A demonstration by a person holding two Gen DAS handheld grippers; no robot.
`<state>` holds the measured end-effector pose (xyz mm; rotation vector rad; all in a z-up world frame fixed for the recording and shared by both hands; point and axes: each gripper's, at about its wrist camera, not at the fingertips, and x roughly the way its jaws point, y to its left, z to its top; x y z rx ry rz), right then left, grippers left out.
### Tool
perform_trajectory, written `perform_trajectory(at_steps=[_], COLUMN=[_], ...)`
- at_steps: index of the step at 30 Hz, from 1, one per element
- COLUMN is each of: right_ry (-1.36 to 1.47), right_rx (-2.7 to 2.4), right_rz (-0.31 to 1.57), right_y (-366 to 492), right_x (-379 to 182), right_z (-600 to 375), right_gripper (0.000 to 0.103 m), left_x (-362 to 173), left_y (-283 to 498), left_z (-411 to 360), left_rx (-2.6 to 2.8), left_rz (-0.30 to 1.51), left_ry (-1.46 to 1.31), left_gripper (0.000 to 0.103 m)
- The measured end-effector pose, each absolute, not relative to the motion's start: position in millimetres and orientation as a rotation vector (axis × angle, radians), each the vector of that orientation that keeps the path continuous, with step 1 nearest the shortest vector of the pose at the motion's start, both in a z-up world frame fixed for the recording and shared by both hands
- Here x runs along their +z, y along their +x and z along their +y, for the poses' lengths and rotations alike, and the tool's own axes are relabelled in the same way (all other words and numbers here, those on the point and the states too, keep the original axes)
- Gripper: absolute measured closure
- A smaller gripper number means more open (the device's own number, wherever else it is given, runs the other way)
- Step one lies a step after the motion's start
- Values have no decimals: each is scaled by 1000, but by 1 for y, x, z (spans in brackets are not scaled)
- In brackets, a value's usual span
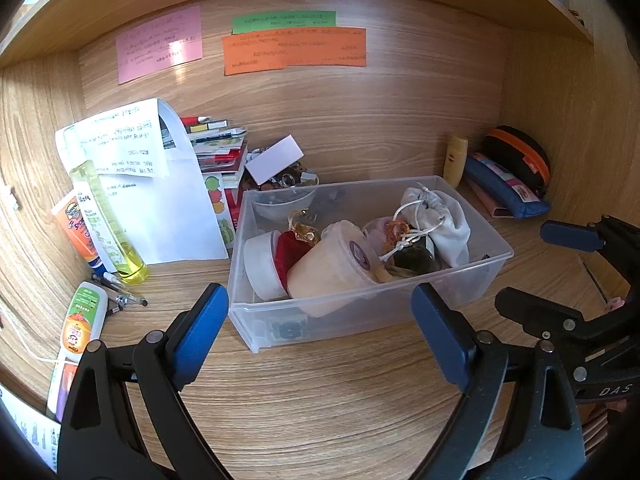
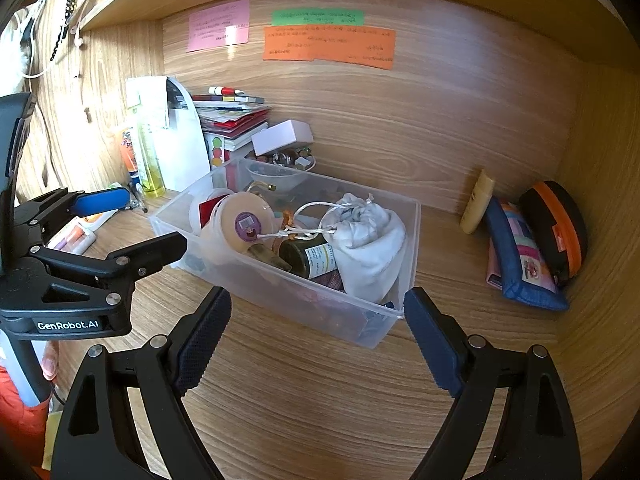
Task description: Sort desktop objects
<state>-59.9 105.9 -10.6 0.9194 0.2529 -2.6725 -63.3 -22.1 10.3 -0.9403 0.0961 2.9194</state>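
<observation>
- The left gripper [image 1: 320,332] hovers near the clear plastic bin [image 1: 472,280], jaws wide apart, holding nothing.
- The right gripper [image 2: 318,334] hangs at the bin's near right corner, jaws apart, empty.
- The bin sits mid-counter [image 1: 320,420], holding a white drawstring pouch [image 1: 440,220] and a cream lidded tub [image 1: 332,268].
- A blue pencil case [image 2: 520,256] lies far right.

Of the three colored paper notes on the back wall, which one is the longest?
The orange note, directly under the green note. It spreads wider than the green one and than the pink note to its left.
</observation>
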Motion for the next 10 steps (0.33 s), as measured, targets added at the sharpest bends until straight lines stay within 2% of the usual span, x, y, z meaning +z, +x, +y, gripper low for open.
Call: perform_trajectory(at_steps=[10], right_ry=[914], right_rx=[-2675], right_rz=[261], right_y=[-59], right_x=[-9], right_z=[104], right_gripper=[16], left_x=[12], left_y=[-63], left_z=[-22], left_rx=[2911], left_rz=[84], left_ry=[-936], left_gripper=[9])
